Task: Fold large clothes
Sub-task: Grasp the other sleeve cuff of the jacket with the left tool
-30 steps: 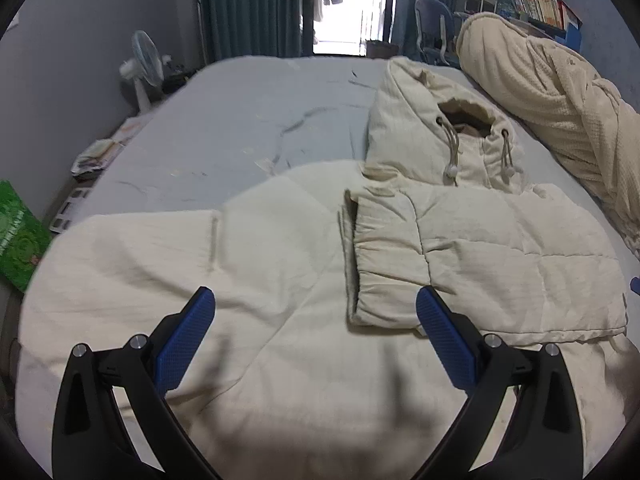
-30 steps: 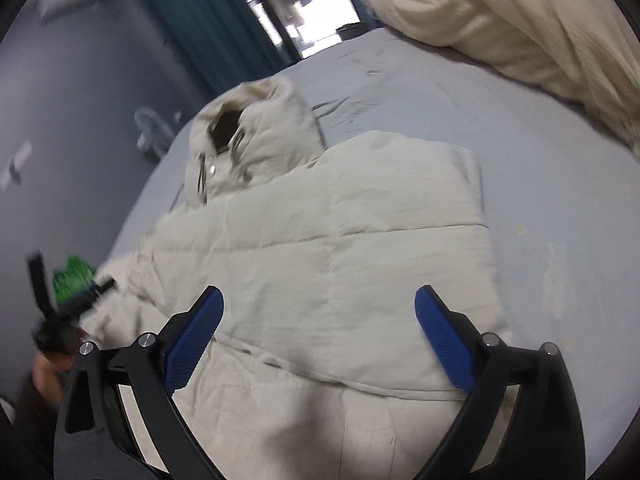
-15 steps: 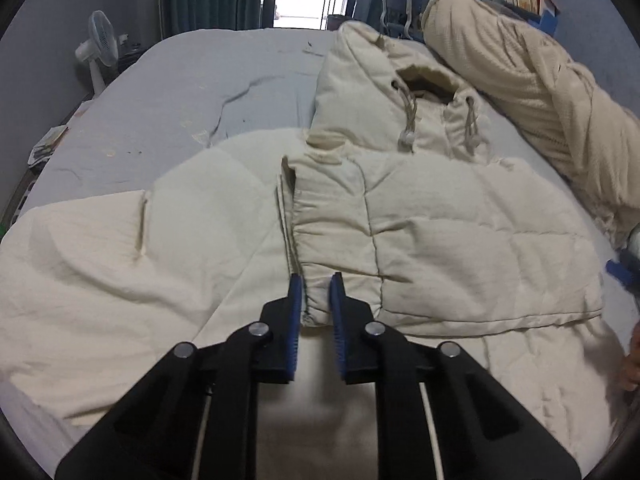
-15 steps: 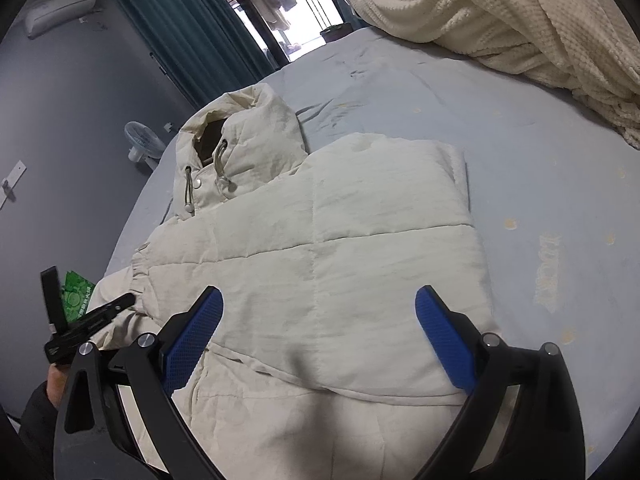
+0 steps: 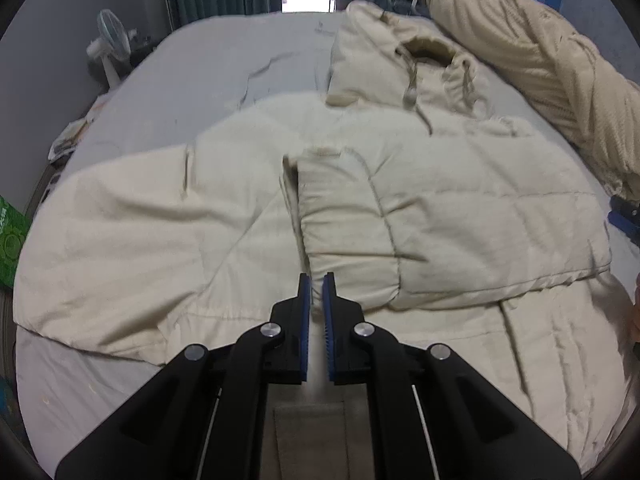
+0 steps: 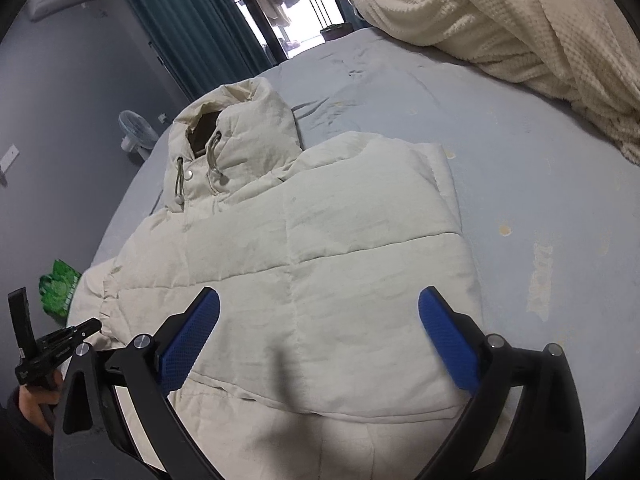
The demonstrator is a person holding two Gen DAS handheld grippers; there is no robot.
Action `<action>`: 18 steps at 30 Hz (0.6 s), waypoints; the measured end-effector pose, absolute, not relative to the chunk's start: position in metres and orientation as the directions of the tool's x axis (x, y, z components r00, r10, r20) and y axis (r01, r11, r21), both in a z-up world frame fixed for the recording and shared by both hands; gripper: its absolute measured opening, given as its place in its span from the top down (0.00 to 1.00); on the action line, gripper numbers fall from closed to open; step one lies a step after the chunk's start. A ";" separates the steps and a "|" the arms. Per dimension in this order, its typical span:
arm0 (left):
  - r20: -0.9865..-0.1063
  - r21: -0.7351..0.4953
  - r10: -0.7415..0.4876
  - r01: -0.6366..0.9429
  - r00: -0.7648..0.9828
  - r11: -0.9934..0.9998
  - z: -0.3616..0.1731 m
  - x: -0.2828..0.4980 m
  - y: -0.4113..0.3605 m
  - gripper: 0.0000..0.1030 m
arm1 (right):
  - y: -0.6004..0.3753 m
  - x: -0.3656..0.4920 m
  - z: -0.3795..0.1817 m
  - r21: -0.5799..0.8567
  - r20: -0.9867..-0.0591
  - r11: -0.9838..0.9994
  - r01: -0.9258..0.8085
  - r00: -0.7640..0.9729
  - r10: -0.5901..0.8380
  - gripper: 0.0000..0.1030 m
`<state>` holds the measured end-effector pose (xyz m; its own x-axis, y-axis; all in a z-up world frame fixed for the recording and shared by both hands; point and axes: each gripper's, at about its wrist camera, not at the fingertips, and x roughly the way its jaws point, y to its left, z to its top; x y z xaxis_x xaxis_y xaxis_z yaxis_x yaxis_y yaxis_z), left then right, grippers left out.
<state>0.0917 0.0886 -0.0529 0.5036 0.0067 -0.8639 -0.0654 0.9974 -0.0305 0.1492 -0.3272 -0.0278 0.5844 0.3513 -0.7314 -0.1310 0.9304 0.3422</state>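
Note:
A cream padded hooded jacket (image 5: 440, 208) lies flat on the bed, hood (image 5: 400, 64) at the far end. One sleeve is folded across the chest, its cuff (image 5: 316, 200) in the middle. The other sleeve (image 5: 120, 216) spreads out to the left. My left gripper (image 5: 316, 292) is shut and empty, just above the jacket near the folded cuff. My right gripper (image 6: 318, 320) is wide open above the folded sleeve on the jacket (image 6: 320, 240), holding nothing. The left gripper also shows in the right wrist view (image 6: 52, 344) at the left edge.
The bed has a pale blue sheet (image 6: 520, 160). A cream knitted blanket (image 5: 540, 60) is bundled along the right side and also shows in the right wrist view (image 6: 520, 20). A fan (image 5: 112, 44) and a green bag (image 5: 12, 236) stand beside the bed on the left.
My left gripper has closed from wide open to shut and shifted toward the folded cuff. My right gripper stays open and has drawn slightly nearer the jacket.

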 end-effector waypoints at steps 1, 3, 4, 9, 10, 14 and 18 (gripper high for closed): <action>-0.865 -0.031 0.009 -0.072 0.502 0.997 -0.054 0.092 0.090 0.95 | -0.327 0.149 -0.028 0.341 -0.732 0.931 -0.131 0.585 0.350 0.07; -0.868 -0.038 0.003 -0.073 0.497 0.997 -0.055 0.091 0.092 0.93 | -0.327 0.149 -0.028 0.344 -0.731 0.930 -0.127 0.585 0.350 0.07; -0.867 -0.032 0.011 -0.078 0.498 0.996 -0.055 0.090 0.092 0.84 | -0.328 0.149 -0.028 0.345 -0.730 0.930 -0.126 0.586 0.351 0.07; -0.844 -0.006 0.071 -0.142 0.532 0.990 -0.041 0.080 0.108 0.35 | -0.327 0.148 -0.029 0.342 -0.735 0.931 -0.128 0.581 0.350 0.07; -0.841 -0.012 0.077 -0.162 0.535 0.987 -0.038 0.077 0.114 0.32 | -0.327 0.148 -0.029 0.340 -0.734 0.931 -0.130 0.582 0.349 0.07; -0.827 -0.054 0.128 -0.303 0.548 0.952 -0.028 0.065 0.157 0.26 | -0.325 0.145 -0.027 0.336 -0.731 0.931 -0.142 0.584 0.353 0.07; -0.825 -0.129 0.185 -0.497 0.534 0.858 -0.027 0.048 0.220 0.26 | -0.323 0.142 -0.024 0.332 -0.726 0.930 -0.160 0.586 0.360 0.07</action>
<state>0.0482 0.2201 -0.0268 0.5343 0.1855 -0.8247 -0.4971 0.8581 -0.1290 0.1417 -0.3227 -0.0243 0.5857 0.3602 -0.7261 -0.1597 0.9296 0.3323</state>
